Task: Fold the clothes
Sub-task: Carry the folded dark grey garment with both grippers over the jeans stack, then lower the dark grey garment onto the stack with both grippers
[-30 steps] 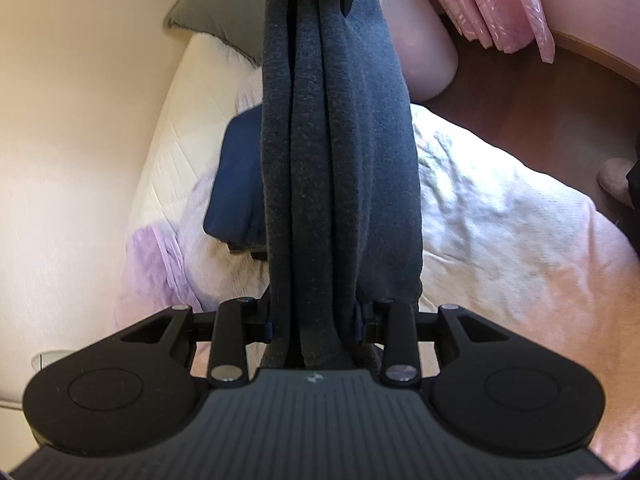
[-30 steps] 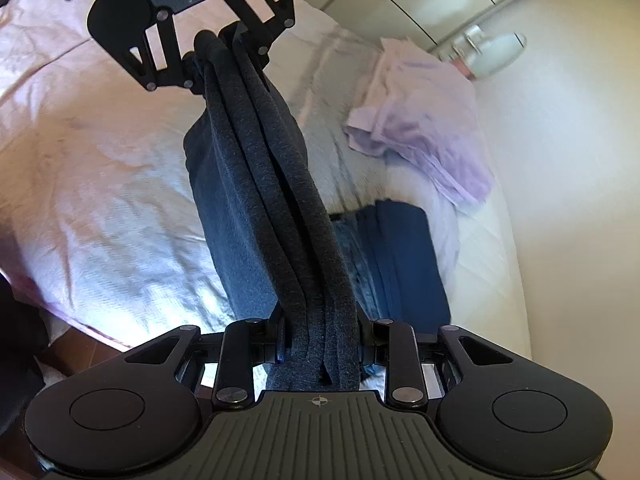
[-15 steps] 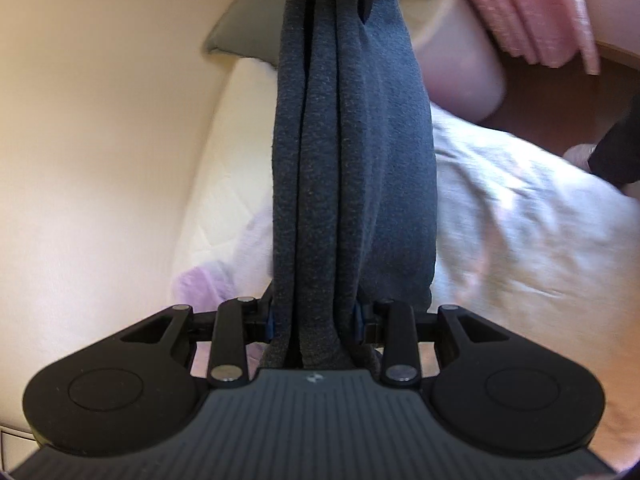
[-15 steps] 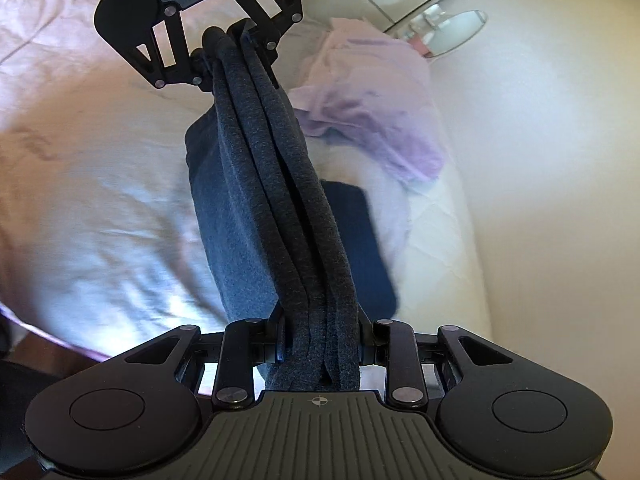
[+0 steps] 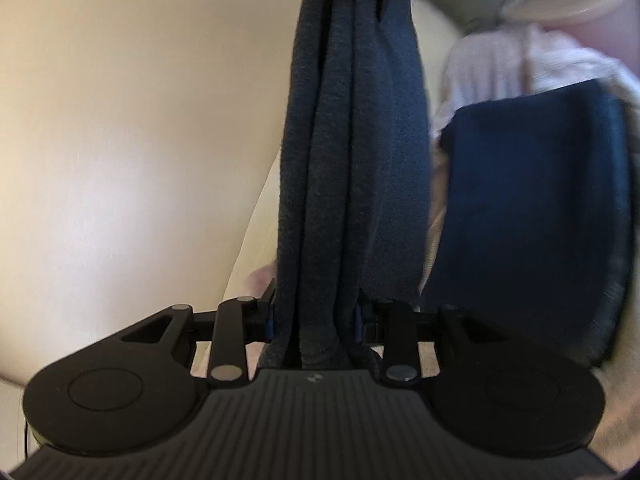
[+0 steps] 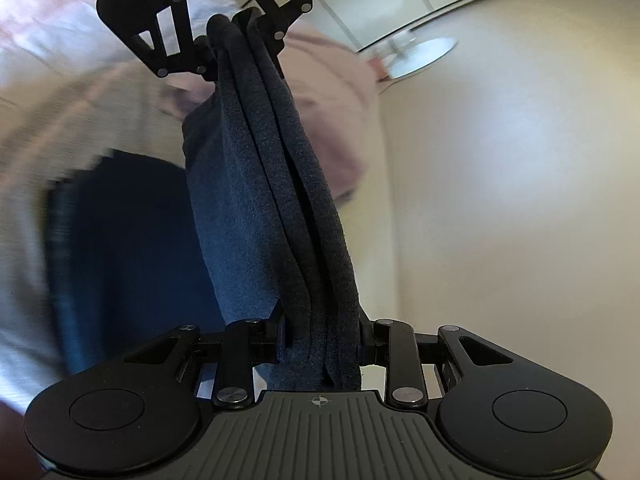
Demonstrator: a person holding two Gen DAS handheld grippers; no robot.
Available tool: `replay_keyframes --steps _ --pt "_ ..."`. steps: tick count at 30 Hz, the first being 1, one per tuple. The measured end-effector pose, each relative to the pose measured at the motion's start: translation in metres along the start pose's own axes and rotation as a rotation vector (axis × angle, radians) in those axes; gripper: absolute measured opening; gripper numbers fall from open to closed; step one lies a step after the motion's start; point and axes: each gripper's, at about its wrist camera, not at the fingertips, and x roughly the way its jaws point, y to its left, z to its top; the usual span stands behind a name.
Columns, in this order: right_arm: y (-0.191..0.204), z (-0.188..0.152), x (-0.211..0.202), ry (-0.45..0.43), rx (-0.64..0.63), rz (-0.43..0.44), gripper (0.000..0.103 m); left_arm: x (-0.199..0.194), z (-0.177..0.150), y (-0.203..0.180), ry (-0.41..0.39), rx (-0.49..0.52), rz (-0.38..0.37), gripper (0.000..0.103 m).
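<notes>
A: How far along does the folding look?

B: Partway, I'd judge. The dark grey fleecy garment (image 6: 276, 216) is gathered into several long layers and hangs stretched in the air between the two tools, not lying on anything. Beneath it a folded navy blue garment (image 5: 532, 216) already lies flat on the pale quilted bed cover (image 5: 500, 64), so at least one piece sits folded. A crumpled lilac cloth (image 6: 340, 120) lies further off, unfolded.

A: And the grips?

B: The left gripper (image 5: 316, 320) is clamped narrow on one end of the grey bundle; the right gripper (image 6: 322, 346) pinches the other end just as tightly.

A: What remains?

B: The grey piece needs laying down, likely near the navy one. The lilac cloth looks left to fold.
</notes>
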Motion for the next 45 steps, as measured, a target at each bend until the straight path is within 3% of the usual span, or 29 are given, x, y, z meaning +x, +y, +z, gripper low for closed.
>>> replay_keyframes --steps 2,5,9,12,17,19,21,22,26,29,31,34,42,45 --pt "0.014 -0.017 0.029 -0.011 0.008 -0.008 0.029 0.030 0.004 -0.014 0.024 -0.015 0.021 0.030" --pt "0.072 -0.047 0.066 0.007 0.016 0.051 0.029 0.063 -0.009 -0.099 0.046 0.048 -0.039 0.036" --pt "0.152 -0.078 0.105 0.070 -0.060 0.201 0.029 0.078 -0.028 -0.181 0.026 0.190 0.045 0.036" --pt "0.152 -0.082 0.100 0.056 0.001 0.174 0.030 0.071 -0.030 -0.167 0.014 0.097 0.029 0.042" --pt "0.144 -0.086 0.096 0.095 -0.027 0.129 0.040 0.060 -0.038 -0.157 -0.026 0.143 0.022 0.046" --pt "0.146 -0.088 0.093 0.112 -0.029 0.129 0.040 0.060 -0.040 -0.152 -0.029 0.137 0.004 0.041" --pt "0.145 -0.088 0.096 0.132 -0.004 0.149 0.038 0.063 -0.040 -0.148 -0.021 0.122 -0.017 0.037" --pt "0.141 -0.086 0.095 0.137 0.009 0.152 0.029 0.064 -0.040 -0.145 -0.015 0.115 -0.022 0.034" --pt "0.119 -0.078 0.076 0.126 0.055 0.137 0.025 0.032 -0.042 -0.127 -0.024 0.077 0.019 0.031" --pt "0.123 -0.080 0.066 0.119 0.051 0.139 0.025 0.016 -0.045 -0.141 -0.026 0.058 0.008 0.031" --pt "0.135 -0.084 0.067 0.129 0.032 0.153 0.025 0.028 -0.047 -0.165 -0.003 0.074 -0.047 0.031" --pt "0.154 -0.089 0.070 0.144 0.003 0.175 0.026 0.019 -0.050 -0.167 -0.011 0.076 -0.050 0.033" --pt "0.157 -0.098 0.049 0.145 -0.031 0.168 0.026 -0.006 -0.056 -0.172 -0.033 0.079 -0.055 0.041" --pt "0.150 -0.100 0.038 0.148 -0.024 0.191 0.034 -0.022 -0.061 -0.160 -0.028 0.022 -0.099 0.043"
